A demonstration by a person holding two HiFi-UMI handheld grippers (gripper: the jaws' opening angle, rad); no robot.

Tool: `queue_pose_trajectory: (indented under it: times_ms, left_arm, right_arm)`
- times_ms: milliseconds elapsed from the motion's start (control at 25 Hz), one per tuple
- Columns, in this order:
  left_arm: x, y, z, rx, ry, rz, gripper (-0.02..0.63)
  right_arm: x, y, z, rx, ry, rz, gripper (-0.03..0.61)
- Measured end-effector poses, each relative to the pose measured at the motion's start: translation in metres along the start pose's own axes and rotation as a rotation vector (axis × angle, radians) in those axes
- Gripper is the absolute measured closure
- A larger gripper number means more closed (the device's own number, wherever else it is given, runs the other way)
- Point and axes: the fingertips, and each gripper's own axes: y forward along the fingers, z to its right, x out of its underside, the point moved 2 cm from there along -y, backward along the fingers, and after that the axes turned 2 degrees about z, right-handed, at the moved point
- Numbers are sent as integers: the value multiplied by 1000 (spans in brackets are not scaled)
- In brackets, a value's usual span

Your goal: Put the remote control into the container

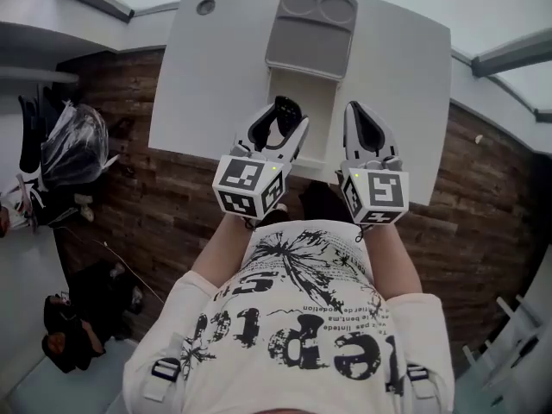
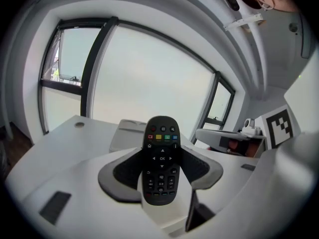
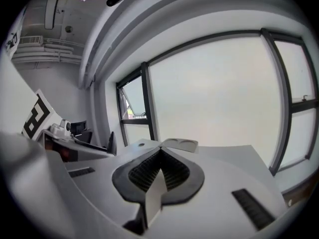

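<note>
Head view: we see the left claw holding the remote control over the table's near edge, just short of the grey container, with the right claw beside it. Left gripper view: remote clamped upright, container ahead. Right gripper view: jaws pressed together, nothing between them. We'd carry the remote forward over the flat well, lower it, then release.
</note>
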Motion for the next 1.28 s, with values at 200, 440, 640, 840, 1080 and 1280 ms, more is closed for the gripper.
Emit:
queue_pose_trajectory:
  times_ms: [200,440,640,840,1080,1280]
  left_arm:
    - [46,54,-20,-46,-43,-164,367]
    - [81,86,-42,-109,-100,-270,367]
    - [109,95,-49,-137,-121,-368,367]
    - [127,100,-52,-162,-124,-438,371]
    - [133,104,-55,-179,-149,-449,372]
    - [135,105,-55,-183,-154,-448,371]
  right_arm:
    - [25,35,17,-42,15,-69,584]
    - [46,62,33,-66,14,-126,584]
    - [63,75,41,-78,35,-172,584]
    - [65,84,50,-61,44,-168,584]
    - [66,84,64,-36,58,-168,584]
    - [70,81,76,-6,82,-176,584]
